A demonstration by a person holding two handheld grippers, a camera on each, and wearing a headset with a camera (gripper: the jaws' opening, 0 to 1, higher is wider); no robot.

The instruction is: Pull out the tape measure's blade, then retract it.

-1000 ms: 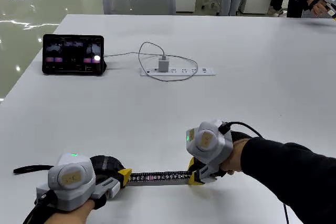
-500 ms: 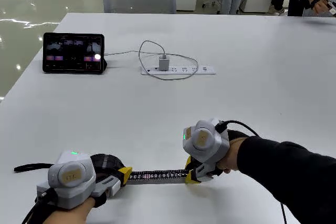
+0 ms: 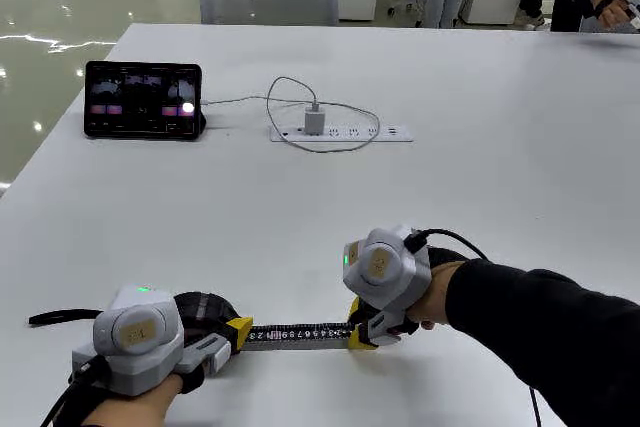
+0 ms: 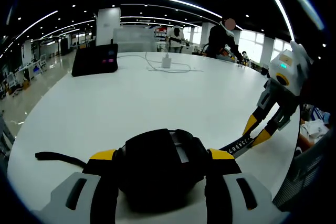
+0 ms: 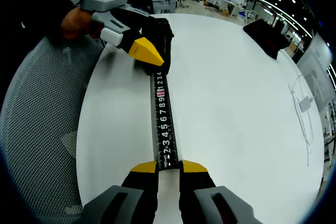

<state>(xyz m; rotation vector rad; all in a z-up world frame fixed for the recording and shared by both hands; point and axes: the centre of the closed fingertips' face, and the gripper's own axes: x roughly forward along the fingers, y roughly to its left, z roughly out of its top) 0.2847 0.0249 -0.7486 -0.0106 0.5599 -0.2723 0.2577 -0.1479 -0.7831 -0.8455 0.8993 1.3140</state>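
One tape measure (image 3: 207, 313) lies near the front edge of the table (image 3: 300, 197). Its black case (image 4: 157, 174) sits between the jaws of the left gripper (image 4: 161, 155), whose yellow tips press against its two sides. A short run of blade (image 5: 161, 114) lies flat on the table, numerals up, stretching from the case to the right gripper (image 5: 168, 167). That gripper's jaws are pinched together on the blade's free end. A sleeved arm reaches in behind the right gripper in the head view. The case's black strap (image 3: 60, 316) trails on the table to the left. Farther back stands a tablet (image 3: 143, 99) with a lit screen. To its right a white power strip (image 3: 345, 133) holds a charger (image 3: 314, 122), and a thin cable (image 3: 288, 86) loops from it toward the tablet. People stand beyond the far edge.
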